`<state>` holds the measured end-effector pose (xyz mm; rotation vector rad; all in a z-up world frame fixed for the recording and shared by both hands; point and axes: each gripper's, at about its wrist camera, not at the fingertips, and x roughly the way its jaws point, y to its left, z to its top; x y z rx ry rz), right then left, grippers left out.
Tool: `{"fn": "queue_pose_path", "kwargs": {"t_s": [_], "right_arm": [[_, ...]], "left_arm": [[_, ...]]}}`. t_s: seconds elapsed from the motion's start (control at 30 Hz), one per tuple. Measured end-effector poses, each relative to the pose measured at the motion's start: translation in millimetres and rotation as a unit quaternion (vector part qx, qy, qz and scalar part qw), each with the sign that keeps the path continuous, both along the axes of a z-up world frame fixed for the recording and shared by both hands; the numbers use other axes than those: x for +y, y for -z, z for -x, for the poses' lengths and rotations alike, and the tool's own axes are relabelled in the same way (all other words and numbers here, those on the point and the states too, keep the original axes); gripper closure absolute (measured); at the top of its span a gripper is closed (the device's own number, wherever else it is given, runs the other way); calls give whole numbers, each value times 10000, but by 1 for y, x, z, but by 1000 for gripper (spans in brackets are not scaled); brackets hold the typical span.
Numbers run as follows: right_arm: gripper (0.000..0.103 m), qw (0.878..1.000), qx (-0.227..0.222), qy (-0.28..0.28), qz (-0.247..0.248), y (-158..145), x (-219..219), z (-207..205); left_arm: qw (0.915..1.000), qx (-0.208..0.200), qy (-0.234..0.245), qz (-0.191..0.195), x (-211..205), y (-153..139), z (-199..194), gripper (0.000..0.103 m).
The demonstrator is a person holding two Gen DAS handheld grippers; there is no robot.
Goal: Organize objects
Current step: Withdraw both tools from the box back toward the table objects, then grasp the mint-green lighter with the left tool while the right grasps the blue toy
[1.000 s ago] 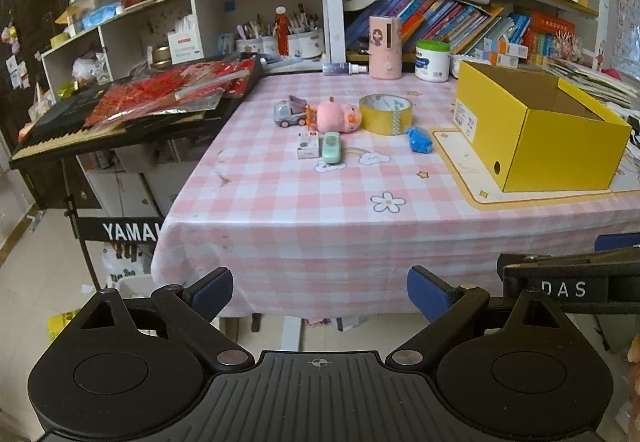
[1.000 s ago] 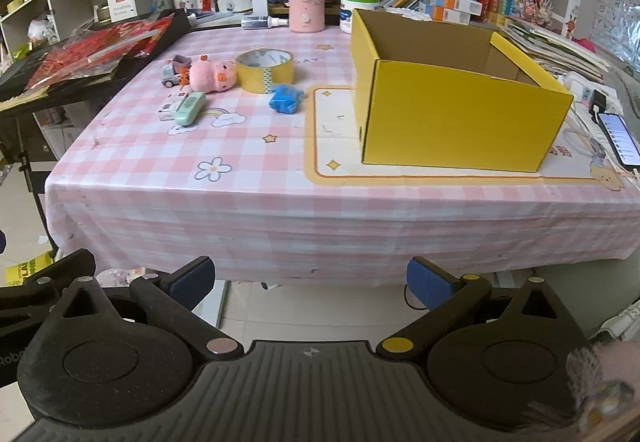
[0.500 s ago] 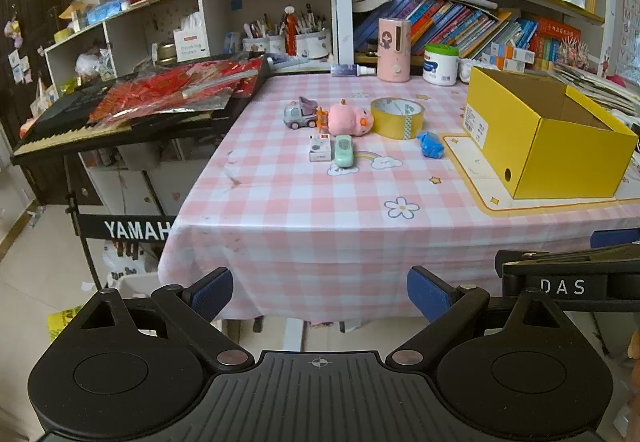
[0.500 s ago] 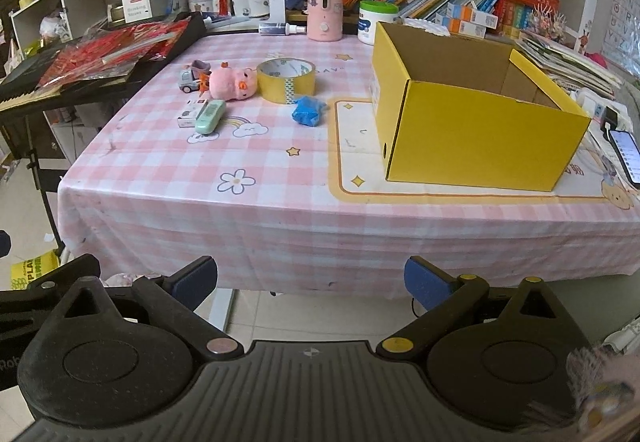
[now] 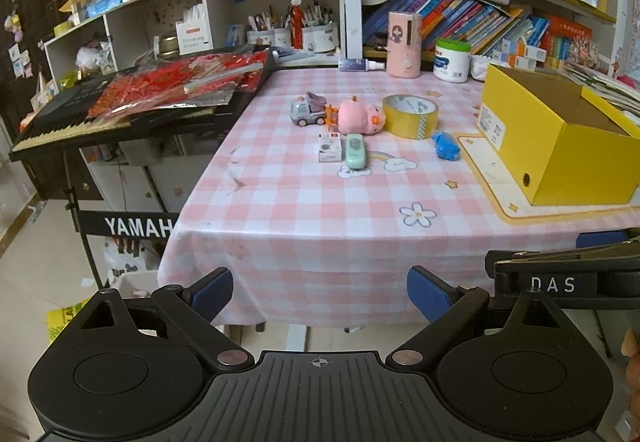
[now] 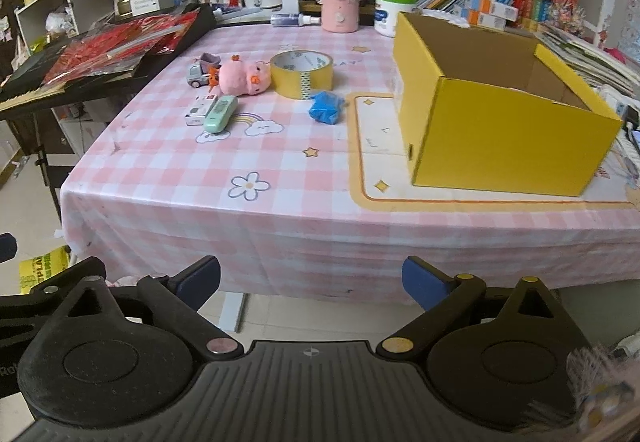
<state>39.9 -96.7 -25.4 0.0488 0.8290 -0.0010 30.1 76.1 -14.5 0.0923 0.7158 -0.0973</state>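
Note:
On the pink checked tablecloth point(image 5: 304, 202) lie a grey toy truck point(image 5: 307, 111), a pink plush pig point(image 5: 361, 117), a roll of yellow tape point(image 5: 410, 115), a blue crumpled object point(image 5: 446, 146), a small white box point(image 5: 330, 147) and a mint green case point(image 5: 355, 151). An open yellow box point(image 5: 560, 138) stands at the right. The same items show in the right wrist view: truck point(image 6: 202, 71), pig point(image 6: 243, 78), tape point(image 6: 302, 74), blue object point(image 6: 326, 107), yellow box point(image 6: 500, 110). My left gripper point(image 5: 319, 294) and right gripper point(image 6: 311, 282) are open and empty, in front of the table's near edge.
A black keyboard point(image 5: 132, 110) with red packets on it juts over the table's left side. A pink dispenser point(image 5: 404, 44), a white jar point(image 5: 452, 60) and bookshelves stand at the back. A phone point(image 6: 634, 134) lies at the far right.
Both grippers have moved forward toward the table; the objects and the yellow box appear larger and nearer. Both stay open.

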Motion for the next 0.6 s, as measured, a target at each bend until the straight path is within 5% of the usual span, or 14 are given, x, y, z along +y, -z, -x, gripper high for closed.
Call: {"fn": "queue_pose_path", "kwargs": {"t_s": [0.6], "right_arm": [[18,9990,-69,-404,172,-2,2,-92]], "left_arm": [[9996,66,-238,155,-7,1,-84,9]]}}
